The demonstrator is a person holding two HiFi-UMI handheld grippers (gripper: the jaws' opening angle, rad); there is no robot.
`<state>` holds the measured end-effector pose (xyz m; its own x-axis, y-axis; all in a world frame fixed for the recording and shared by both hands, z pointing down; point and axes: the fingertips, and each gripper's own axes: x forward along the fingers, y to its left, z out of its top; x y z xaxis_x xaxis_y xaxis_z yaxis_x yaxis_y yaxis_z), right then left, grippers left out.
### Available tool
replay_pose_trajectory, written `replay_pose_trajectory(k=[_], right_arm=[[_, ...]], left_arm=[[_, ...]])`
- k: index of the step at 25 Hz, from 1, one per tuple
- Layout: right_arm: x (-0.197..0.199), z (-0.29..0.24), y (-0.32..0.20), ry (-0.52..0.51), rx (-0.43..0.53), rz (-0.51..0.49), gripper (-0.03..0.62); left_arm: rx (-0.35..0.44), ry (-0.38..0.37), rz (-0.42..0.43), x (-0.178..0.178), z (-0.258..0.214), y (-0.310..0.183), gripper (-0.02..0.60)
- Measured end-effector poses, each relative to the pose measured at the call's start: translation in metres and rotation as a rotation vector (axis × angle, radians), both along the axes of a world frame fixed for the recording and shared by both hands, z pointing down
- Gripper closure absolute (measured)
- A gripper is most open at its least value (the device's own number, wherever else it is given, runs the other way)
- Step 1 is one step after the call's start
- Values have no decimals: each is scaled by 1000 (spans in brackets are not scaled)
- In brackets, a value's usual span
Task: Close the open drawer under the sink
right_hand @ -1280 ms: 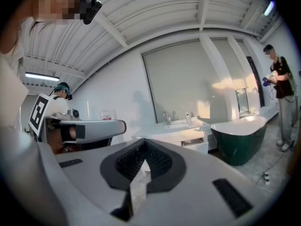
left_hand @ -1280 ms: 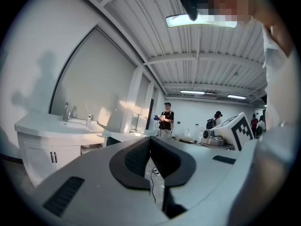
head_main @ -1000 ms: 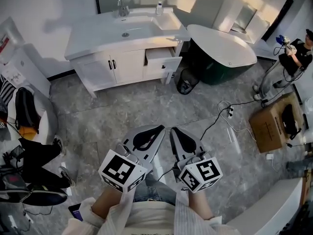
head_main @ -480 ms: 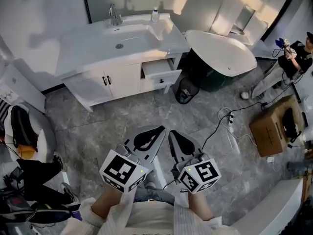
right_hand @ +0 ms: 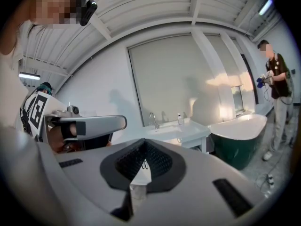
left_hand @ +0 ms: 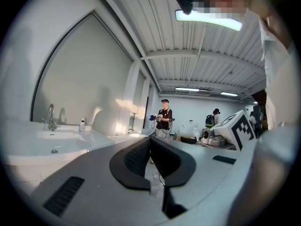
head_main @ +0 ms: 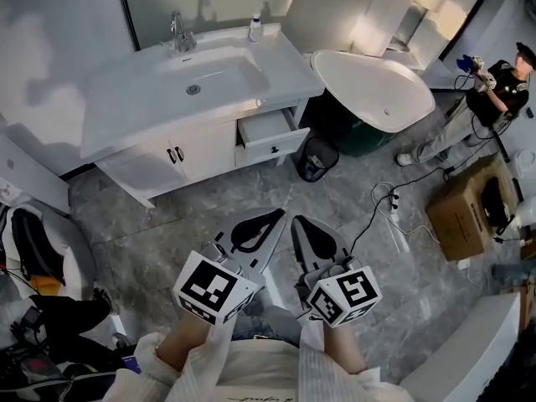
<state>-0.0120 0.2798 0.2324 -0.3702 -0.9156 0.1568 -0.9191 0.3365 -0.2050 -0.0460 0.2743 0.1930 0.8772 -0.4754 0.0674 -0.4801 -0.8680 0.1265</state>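
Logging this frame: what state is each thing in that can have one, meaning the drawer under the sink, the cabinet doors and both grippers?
Drawer: pulled open.
Cabinet doors: shut.
Left gripper: jaws together, nothing between them.
Right gripper: jaws together, nothing between them.

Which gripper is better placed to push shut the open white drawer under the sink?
Left, but only slightly. Both grippers are shut, empty and far from the open white drawer. The left gripper points almost straight at the drawer front; the right gripper sits a little further right.
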Motion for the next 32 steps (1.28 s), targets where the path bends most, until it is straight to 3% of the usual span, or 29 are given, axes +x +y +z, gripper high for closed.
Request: replay_pose_trajectory(k=[14,32], right_arm=[[-5,24,-57,-10,-64,59,583],[18,26,-181,7,-132,-26,583]], left_arm=[[-52,-28,28,-17,25,-59,565],[-77,-49,-47,8,18,-178,565]])
